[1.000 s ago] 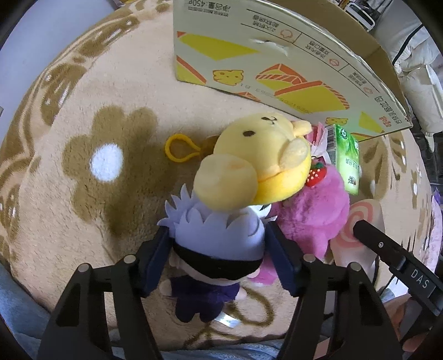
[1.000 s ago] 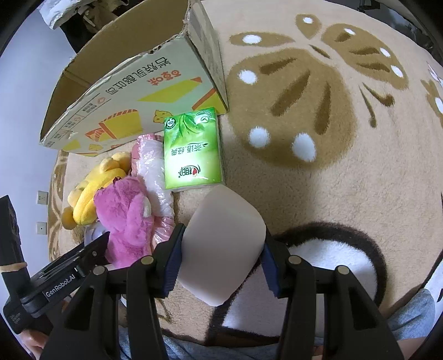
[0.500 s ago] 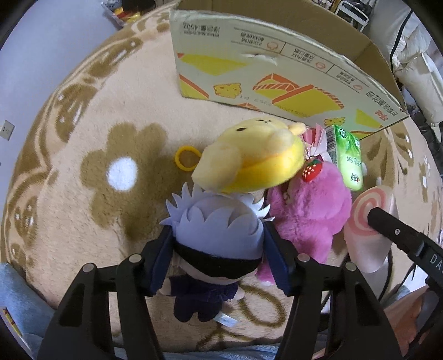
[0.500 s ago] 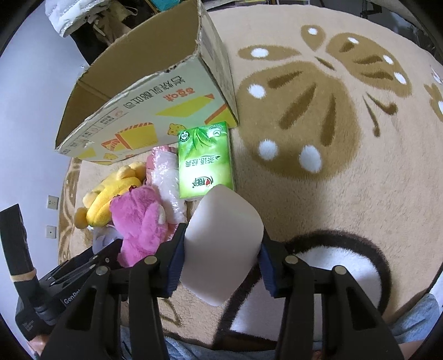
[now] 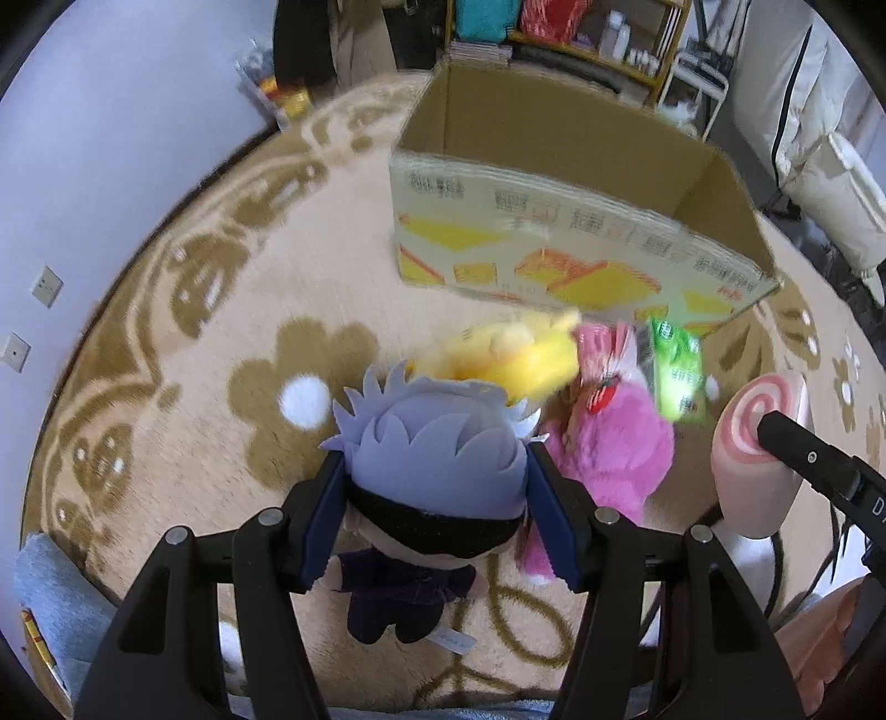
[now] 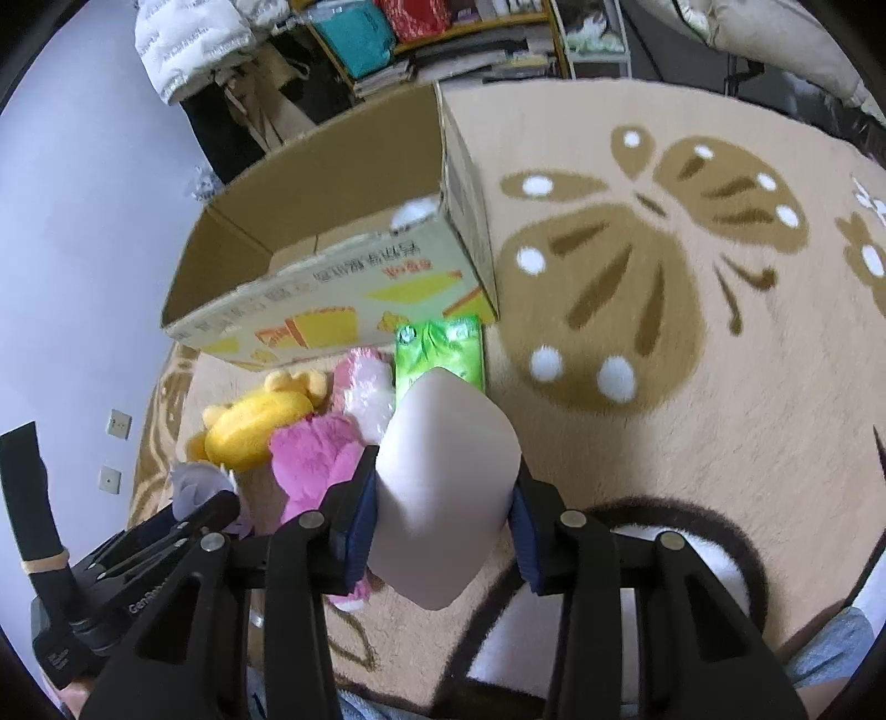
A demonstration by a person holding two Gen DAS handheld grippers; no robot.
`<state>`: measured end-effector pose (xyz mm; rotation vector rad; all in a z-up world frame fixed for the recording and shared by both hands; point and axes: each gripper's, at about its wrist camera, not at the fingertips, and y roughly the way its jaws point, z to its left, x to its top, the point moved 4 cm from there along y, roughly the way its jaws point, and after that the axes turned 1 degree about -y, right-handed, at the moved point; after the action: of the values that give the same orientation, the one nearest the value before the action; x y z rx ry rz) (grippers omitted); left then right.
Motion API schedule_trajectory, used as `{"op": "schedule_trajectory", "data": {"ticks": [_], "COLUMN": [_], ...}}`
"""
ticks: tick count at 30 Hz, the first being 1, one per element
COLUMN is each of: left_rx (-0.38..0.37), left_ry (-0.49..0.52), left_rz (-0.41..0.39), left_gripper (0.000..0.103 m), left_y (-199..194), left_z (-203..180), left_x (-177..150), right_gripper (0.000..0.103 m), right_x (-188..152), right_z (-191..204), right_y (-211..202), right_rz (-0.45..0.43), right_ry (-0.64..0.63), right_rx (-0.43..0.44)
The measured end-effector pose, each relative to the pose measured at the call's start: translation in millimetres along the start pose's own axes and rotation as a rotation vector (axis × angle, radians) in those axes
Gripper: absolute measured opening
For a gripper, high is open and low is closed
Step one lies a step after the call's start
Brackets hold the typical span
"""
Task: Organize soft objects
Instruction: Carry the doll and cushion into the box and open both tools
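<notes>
My left gripper [image 5: 437, 490] is shut on the head of a lavender-haired doll [image 5: 437, 443] in dark clothes, lifted off the rug. My right gripper [image 6: 443, 512] grips a pale pink swirl roll cushion [image 6: 448, 443], its jaws still closing and the pads pressing the sides. That cushion [image 5: 758, 443] shows at right in the left wrist view. On the rug lie a yellow plush [image 5: 515, 354], a pink plush [image 5: 609, 448], a pink-and-white bag [image 6: 362, 382] and a green tissue pack [image 6: 443, 343]. Behind them stands an open cardboard box [image 5: 554, 221].
A beige rug [image 5: 221, 332] with brown flower and butterfly patterns covers the floor. Shelves with books and bags [image 6: 415, 33] stand behind the box [image 6: 332, 310]. A white padded jacket [image 5: 830, 183] lies at far right. A wall with sockets [image 5: 44, 285] is on the left.
Both grippers have risen and tipped up toward the box, each carrying its thing. The doll has come out from under the yellow plush. The right jaws have squeezed the cushion tighter.
</notes>
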<state>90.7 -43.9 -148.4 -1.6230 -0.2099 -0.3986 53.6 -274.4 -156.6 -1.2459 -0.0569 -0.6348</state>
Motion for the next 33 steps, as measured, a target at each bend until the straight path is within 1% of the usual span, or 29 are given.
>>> {"op": "schedule_trajectory", "data": {"ticks": [1, 5, 9, 10, 16, 19, 23, 28, 33], "left_rx": [0.003, 0.023, 0.008, 0.006, -0.001, 0.005, 0.015, 0.008, 0.009], "left_ry": [-0.003, -0.003, -0.023, -0.025, -0.03, -0.023, 0.001, 0.026, 0.038], "left_rz": [-0.028, -0.129, -0.208, -0.236, -0.342, -0.377, -0.395, -0.405, -0.398], "left_gripper": [0.061, 0.061, 0.061, 0.061, 0.061, 0.061, 0.061, 0.061, 0.061], "left_y": [-7, -31, -47, -52, -68, -73, -73, -63, -49], "left_z": [1, 6, 11, 12, 19, 19, 15, 7, 3], "left_x": [1, 12, 27, 32, 61, 74, 90, 110, 126], "right_gripper": [0.044, 0.043, 0.043, 0.043, 0.043, 0.043, 0.044, 0.044, 0.044], "right_x": [1, 8, 16, 18, 30, 40, 55, 71, 87], "right_z": [1, 9, 19, 22, 38, 41, 47, 53, 64], "right_y": [-2, -18, -32, -34, -47, -49, -48, -38, -30], "right_rz": [-0.011, -0.099, -0.177, -0.187, -0.264, -0.291, -0.31, -0.315, -0.342], "right_ry": [0.001, -0.019, -0.044, -0.048, -0.099, -0.111, -0.141, -0.187, -0.231], "right_rx": [0.007, 0.043, 0.088, 0.096, 0.132, 0.153, 0.156, 0.127, 0.129]}}
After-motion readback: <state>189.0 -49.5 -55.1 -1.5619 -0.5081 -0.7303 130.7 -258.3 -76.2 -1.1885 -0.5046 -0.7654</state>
